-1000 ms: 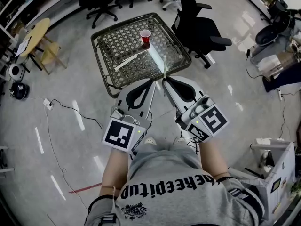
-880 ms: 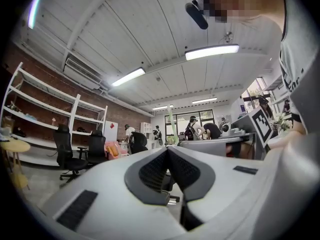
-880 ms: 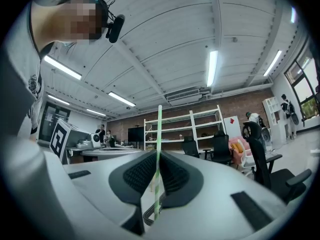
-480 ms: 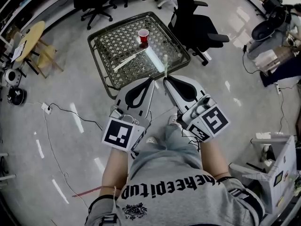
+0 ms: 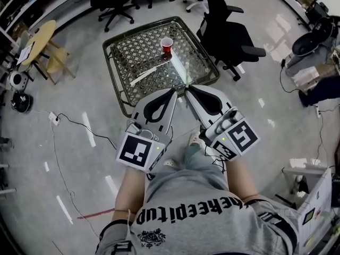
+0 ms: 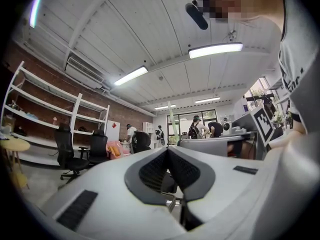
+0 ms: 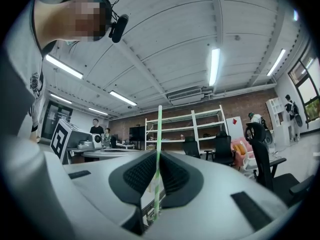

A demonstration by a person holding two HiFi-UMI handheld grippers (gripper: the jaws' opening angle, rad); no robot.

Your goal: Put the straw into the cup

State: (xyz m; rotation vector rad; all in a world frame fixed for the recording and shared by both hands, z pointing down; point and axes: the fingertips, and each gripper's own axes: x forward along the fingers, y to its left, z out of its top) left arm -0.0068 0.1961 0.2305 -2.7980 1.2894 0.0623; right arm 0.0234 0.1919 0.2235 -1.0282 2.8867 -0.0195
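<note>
Two hand-held grippers near lattice table point(image 5: 118, 84): right point(image 5: 186, 92) clamps straw point(image 5: 186, 74), left point(image 5: 175, 91) clenched empty.

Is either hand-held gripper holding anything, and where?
Right hand-held gripper pinches the straw by its lower part, the rest sticking up. Left hand-held gripper is shut on nothing.

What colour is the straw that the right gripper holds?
The straw is pale green; the right gripper view shows it best.
</note>
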